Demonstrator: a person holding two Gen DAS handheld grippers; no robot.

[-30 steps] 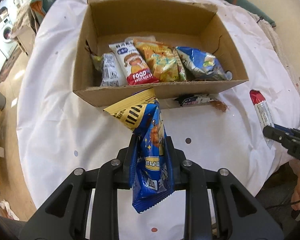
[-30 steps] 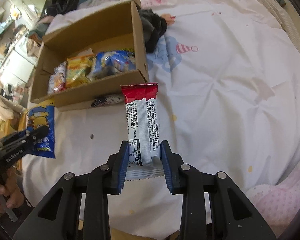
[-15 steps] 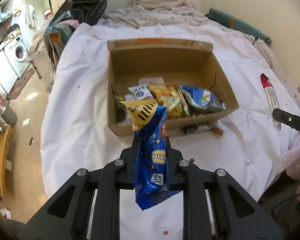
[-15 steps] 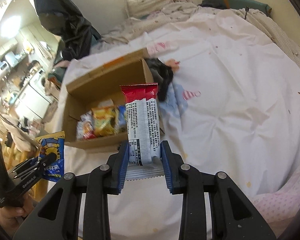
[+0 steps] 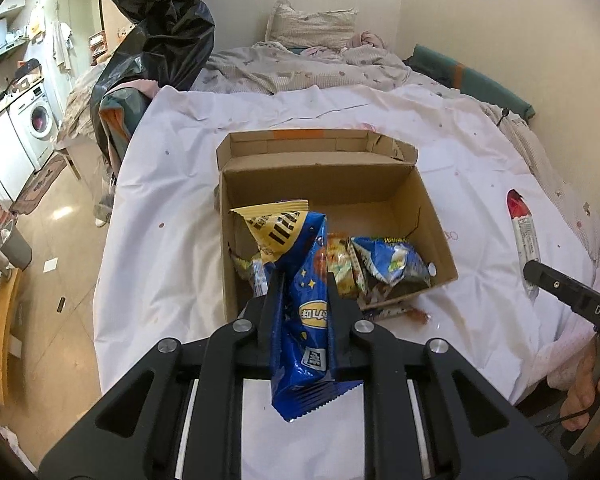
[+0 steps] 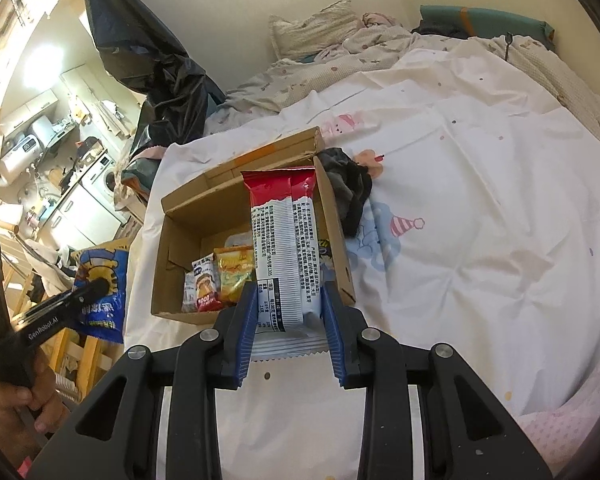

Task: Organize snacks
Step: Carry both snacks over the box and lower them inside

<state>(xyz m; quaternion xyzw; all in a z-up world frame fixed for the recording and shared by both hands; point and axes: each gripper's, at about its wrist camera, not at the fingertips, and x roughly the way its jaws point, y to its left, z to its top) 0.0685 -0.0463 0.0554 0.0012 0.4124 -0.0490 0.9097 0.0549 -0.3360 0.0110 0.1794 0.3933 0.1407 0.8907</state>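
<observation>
Cardboard box (image 5: 436, 240) sits on the white sheet (image 5: 172, 208) of the bed, lid flap folded back at its far edge.

Left wrist view: my left gripper (image 5: 302, 292) has its jaws pressed tight on a blue packet (image 5: 306, 320), which stands up between them with its yellow-striped top over the box's near-left corner. Contents of the box: several packets bunched along the near wall, among them a blue-green bag (image 5: 392, 266) at the near-right corner; the far half of the floor is bare. One small wrapper (image 5: 396, 312) lies on the sheet, touching the outside of the near wall. My right gripper enters at the right edge with its bar (image 5: 523, 232).

Right wrist view: my right gripper (image 6: 288, 320) pinches the red-and-white bar (image 6: 284, 248) by its lower end; the bar stands upright in front of the box's near-right corner. Inside, a red-labelled packet (image 6: 204, 286) and an orange packet (image 6: 232, 272) lean at the near wall. A dark cloth (image 6: 350, 188) lies against the outside of the box's right wall.

Step in hand, as judged: carry both snacks to the box. Next move: bring each gripper over the bare far half, lower it, then release.
</observation>
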